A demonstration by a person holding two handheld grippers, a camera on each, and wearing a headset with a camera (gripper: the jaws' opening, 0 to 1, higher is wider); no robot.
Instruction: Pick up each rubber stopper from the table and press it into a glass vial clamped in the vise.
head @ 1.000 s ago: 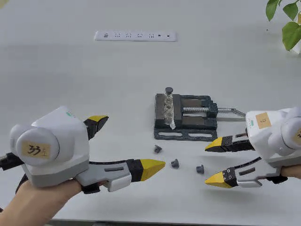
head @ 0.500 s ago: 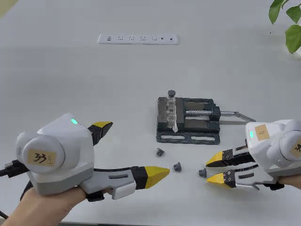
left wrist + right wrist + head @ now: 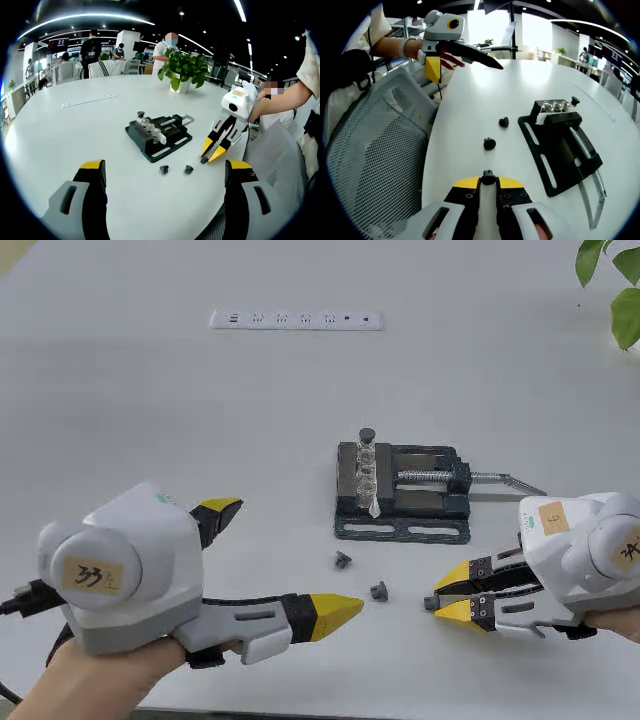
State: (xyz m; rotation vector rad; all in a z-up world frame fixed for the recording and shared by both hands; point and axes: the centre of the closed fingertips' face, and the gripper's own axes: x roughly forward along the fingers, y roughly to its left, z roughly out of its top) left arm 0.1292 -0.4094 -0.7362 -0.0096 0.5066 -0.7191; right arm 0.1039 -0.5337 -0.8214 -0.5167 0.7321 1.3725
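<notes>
Pinching one stopper (image 3: 488,176) in the right claw (image 3: 440,602); holding the left claw (image 3: 299,555) spread wide. Counting one vial (image 3: 367,450) capped in the vise (image 3: 420,502) beyond, probably; two stoppers (image 3: 379,591) left just ahead of the tips.

A rubber stopper (image 3: 427,604) is pinched by the right gripper (image 3: 440,601) near the vise (image 3: 420,502); two loose stoppers (image 3: 343,560) are seen on the table (image 3: 150,390); the left gripper (image 3: 285,557) is held spread wide.
</notes>
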